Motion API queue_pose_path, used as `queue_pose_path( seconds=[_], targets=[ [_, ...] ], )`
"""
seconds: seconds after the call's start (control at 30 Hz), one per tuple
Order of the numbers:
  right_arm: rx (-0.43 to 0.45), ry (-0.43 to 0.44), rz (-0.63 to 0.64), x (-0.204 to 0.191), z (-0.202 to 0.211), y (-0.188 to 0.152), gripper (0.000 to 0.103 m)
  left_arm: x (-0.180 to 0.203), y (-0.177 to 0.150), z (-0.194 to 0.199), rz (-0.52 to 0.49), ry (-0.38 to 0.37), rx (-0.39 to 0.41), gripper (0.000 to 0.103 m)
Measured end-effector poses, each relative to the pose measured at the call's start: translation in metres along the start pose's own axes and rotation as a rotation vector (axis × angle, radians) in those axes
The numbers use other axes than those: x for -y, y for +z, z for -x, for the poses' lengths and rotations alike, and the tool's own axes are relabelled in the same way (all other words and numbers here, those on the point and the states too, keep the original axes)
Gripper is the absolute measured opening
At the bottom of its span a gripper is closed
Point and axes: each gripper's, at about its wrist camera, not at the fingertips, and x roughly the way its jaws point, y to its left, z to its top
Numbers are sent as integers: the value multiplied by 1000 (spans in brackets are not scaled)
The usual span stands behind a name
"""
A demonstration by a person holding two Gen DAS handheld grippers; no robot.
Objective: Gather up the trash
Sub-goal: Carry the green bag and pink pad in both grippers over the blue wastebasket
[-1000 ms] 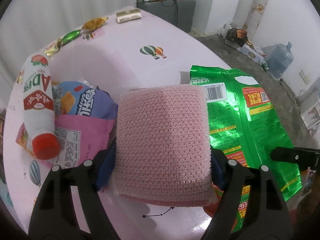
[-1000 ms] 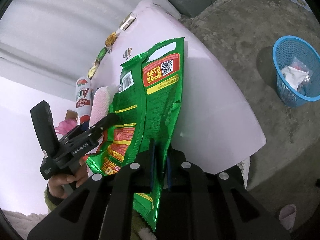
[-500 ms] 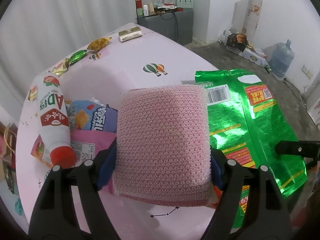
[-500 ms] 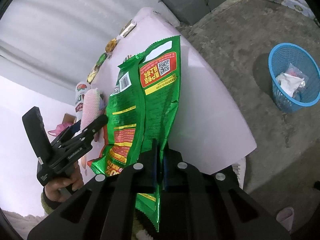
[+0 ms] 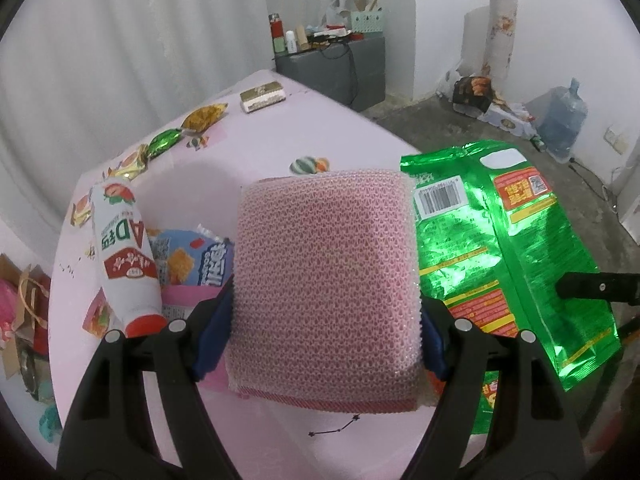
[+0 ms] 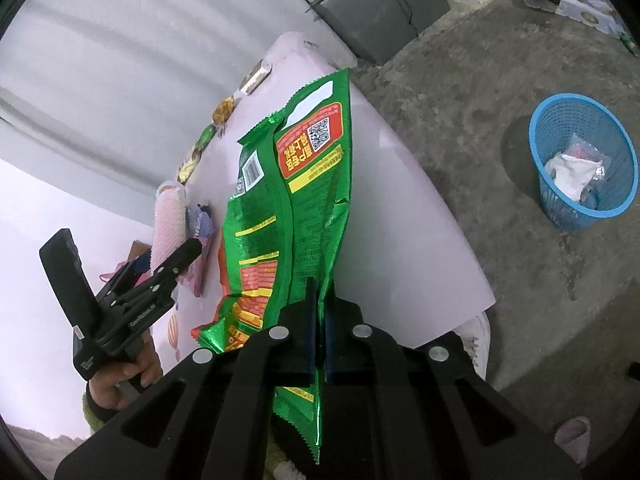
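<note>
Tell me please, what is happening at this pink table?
A person is clearing trash with a tool in each hand. The right tool is shut on the edge of a big green snack bag, which it has just closed on. The left tool holds a pink sponge between its wide jaws. A bottle and other wrappers lie on the table. A blue basket on the floor already contains some trash.
</note>
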Motion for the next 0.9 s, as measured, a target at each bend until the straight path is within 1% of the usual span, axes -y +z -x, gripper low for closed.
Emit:
queue_pose_path(
  seconds=[0.07,0.2,0.3,0.4,0.5,0.63,0.73,0.8,0.87,0.9],
  targets=[
    [14,-2,-6,1,5,-1,3,4,6,4,-4,-28,13,73],
    [66,-4,-43,12,20,-5,3,23,23,4,-35,-116,21,73],
    [105,0,-93,27,32,-8,3,49,39,3,-77,-200,18,73],
    [160,8,-168,54,53,-15,3,83,57,-3,-121,-297,1,73],
    [197,29,-253,84,63,-18,3,123,76,-12,-184,-365,-11,73],
    [261,46,-378,129,80,-22,3,168,92,-25,-234,-424,-38,73],
    [301,50,-476,166,88,-17,3,192,102,-36,-252,-445,-51,73],
    [323,41,-546,194,88,-10,3,204,108,-44,-261,-451,-62,73],
    [327,27,-609,219,81,-2,3,216,112,-54,-266,-458,-83,73],
    [325,28,-646,237,74,6,3,223,114,-61,-270,-460,-97,73]
  ],
)
